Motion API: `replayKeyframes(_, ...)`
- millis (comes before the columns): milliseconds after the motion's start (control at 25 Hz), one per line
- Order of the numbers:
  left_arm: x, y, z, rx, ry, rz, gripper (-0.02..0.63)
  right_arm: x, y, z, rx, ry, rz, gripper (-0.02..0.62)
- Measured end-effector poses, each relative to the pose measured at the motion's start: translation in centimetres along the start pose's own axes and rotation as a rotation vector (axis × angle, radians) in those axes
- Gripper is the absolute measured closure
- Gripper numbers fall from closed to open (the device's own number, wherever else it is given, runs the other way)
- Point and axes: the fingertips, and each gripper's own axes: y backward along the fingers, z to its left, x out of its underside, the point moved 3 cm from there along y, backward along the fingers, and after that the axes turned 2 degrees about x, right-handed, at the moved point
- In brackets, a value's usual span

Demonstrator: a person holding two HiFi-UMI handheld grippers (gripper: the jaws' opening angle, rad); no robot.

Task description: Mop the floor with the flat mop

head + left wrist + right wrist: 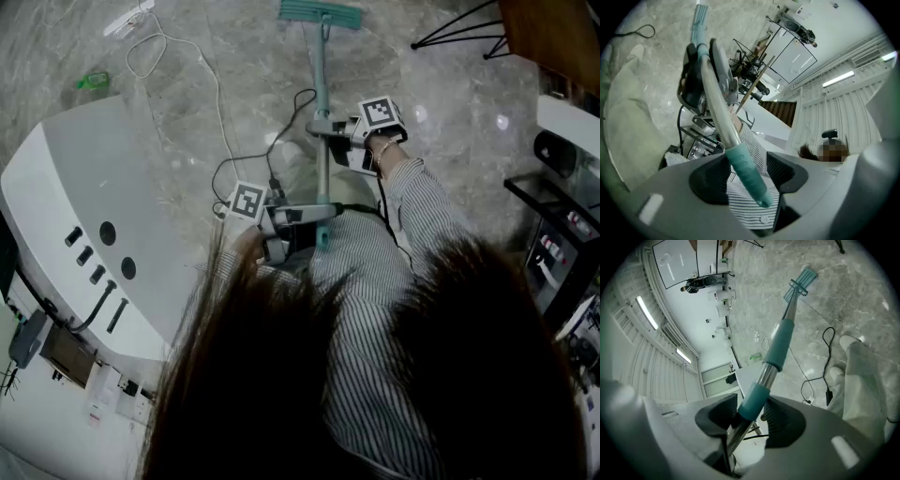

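The flat mop has a teal head (320, 11) flat on the grey marble floor at the top of the head view, and its metal handle (322, 84) runs down toward me. My right gripper (324, 127) is shut on the handle partway up. My left gripper (322, 214) is shut on it lower down, near the teal end grip. In the left gripper view the teal end grip (746, 169) lies between the dark pads of the left gripper (748, 177), with the mop head (700, 14) far off. In the right gripper view the right gripper (750, 412) clamps a teal sleeve (751, 401), and the mop head (801, 281) is beyond.
A large white curved machine (84, 216) fills the left side. Loose cables (221, 122) and a white power strip (127, 21) lie on the floor beside the mop. Black metal legs (459, 33) stand at the top right, and an equipment rack (562, 239) at the right.
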Motion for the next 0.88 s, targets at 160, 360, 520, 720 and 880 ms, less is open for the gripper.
replayKeyframes(160, 0.3, 1.0, 0.2, -0.026, 0.004, -0.008, 0.397, 0.0, 0.9, -0.1, 0.01, -0.007, -0.017, 0.417)
replayKeyframes(360, 0.7, -0.2, 0.7, -0.061, 0.002, 0.055, 0.412, 0.0, 1.2, -0.4, 0.013, -0.018, -0.048, 0.417)
replayKeyframes(520, 0.8, -0.7, 1.4, -0.103, 0.013, 0.068, 0.419, -0.1, 1.5, -0.7, 0.033, -0.021, -0.087, 0.417)
replayKeyframes(720, 0.2, -1.0, 1.1, -0.069, 0.019, 0.047, 0.42, -1.0, 1.2, -0.7, 0.168, 0.06, -0.066, 0.417)
replayKeyframes(880, -2.8, -1.5, 0.2, -0.024, -0.009, -0.025, 0.42, -4.1, 1.1, 0.5, 0.211, 0.051, -0.113, 0.42)
